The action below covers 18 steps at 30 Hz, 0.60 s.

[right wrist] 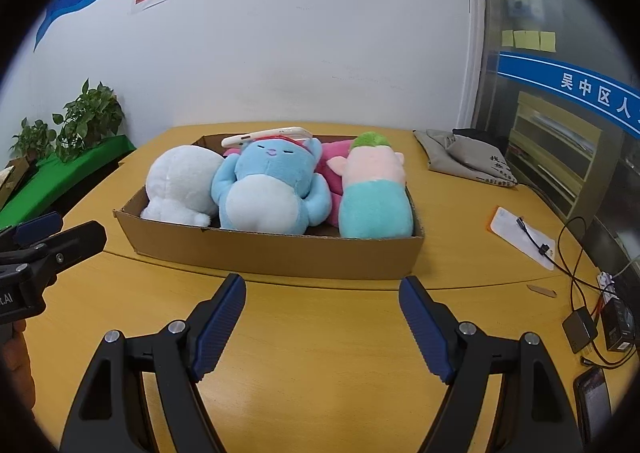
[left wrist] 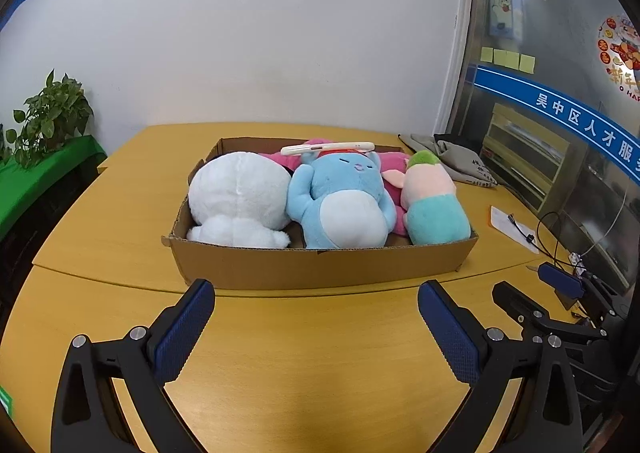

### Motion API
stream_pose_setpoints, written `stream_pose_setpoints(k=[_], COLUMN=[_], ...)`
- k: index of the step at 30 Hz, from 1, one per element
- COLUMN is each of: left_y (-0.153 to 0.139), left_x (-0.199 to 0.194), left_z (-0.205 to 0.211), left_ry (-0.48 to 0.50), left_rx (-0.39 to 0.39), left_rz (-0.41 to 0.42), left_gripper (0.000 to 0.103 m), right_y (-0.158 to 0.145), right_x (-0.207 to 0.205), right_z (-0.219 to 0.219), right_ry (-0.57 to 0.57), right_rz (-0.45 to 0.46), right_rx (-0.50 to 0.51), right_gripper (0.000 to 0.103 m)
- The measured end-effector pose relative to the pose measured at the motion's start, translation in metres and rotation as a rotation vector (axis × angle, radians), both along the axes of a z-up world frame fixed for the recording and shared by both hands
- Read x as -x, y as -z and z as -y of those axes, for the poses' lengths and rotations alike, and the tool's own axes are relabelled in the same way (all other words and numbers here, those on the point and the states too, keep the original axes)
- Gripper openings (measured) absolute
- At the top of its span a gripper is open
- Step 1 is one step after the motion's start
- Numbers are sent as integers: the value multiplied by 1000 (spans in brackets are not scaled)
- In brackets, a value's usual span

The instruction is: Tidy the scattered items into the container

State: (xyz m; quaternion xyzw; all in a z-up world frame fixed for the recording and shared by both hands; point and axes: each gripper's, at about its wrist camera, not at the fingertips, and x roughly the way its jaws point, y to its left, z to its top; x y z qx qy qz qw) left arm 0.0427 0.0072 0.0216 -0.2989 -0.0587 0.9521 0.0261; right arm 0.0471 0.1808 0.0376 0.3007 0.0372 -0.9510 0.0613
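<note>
Cardboard box [left wrist: 320, 263] sits in the middle of the yellow desk [left wrist: 280, 373], packed with plush toys — a white plush [left wrist: 236, 197] at its left end, a blue plush [left wrist: 344, 201] in the middle, a green-haired plush [left wrist: 434, 201] at its right end and a pink plush [right wrist: 334, 157] underneath them. A white phone [left wrist: 328, 149] rests on the blue plush's head. Left claw [left wrist: 316, 333] and right claw [right wrist: 322, 327] both hover in front of the box, spread wide and gripping nothing. A grey bag [right wrist: 464, 155] lies right of the box.
</note>
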Motion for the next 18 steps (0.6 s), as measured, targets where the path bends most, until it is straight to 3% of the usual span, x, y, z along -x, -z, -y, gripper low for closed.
stream_pose_setpoints(k=[18], left_y=[14], left_x=[-4], left_z=[1], left_ry=[-15], left_rx=[10], left_rz=[32], left_gripper=[103], right_y=[10], right_x=[4], right_z=[3], right_ry=[-6], right_rz=[4], right_rx=[-18], right_gripper=[79])
